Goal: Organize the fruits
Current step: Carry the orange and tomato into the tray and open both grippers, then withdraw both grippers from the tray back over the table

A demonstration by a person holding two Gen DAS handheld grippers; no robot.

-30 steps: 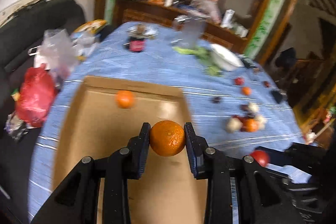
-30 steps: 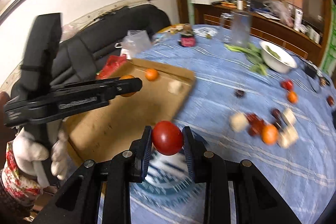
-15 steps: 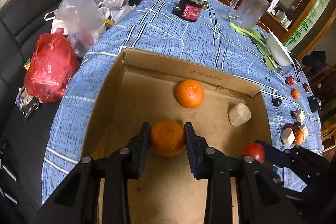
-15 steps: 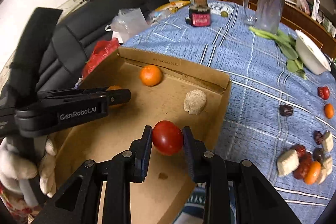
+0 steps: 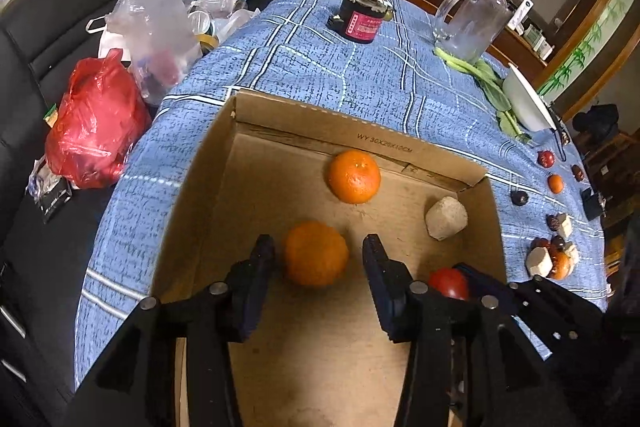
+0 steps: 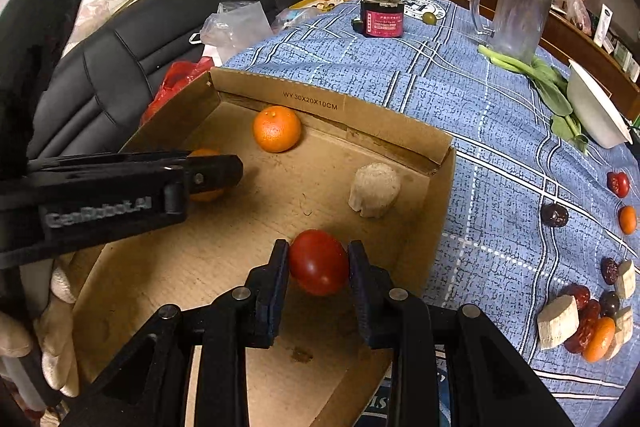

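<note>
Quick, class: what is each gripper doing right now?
Left gripper: opening, orange loose between its fingers.
Right gripper: opening around the tomato.

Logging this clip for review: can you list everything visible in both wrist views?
cardboard box: 1, brown, on the blue tablecloth
oranges: 2, one by the far wall, one between the left jaws
tomato: 1, red, between the right jaws
beige chunk: 1, box's right corner
loose fruit and chunks: several, on the cloth right of the box
jar: 1, dark, red label
glass jug: 1
white bowl: 1
red bag: 1, on the black seat
left gripper: opening
right gripper: opening
gloved hand: white
</note>
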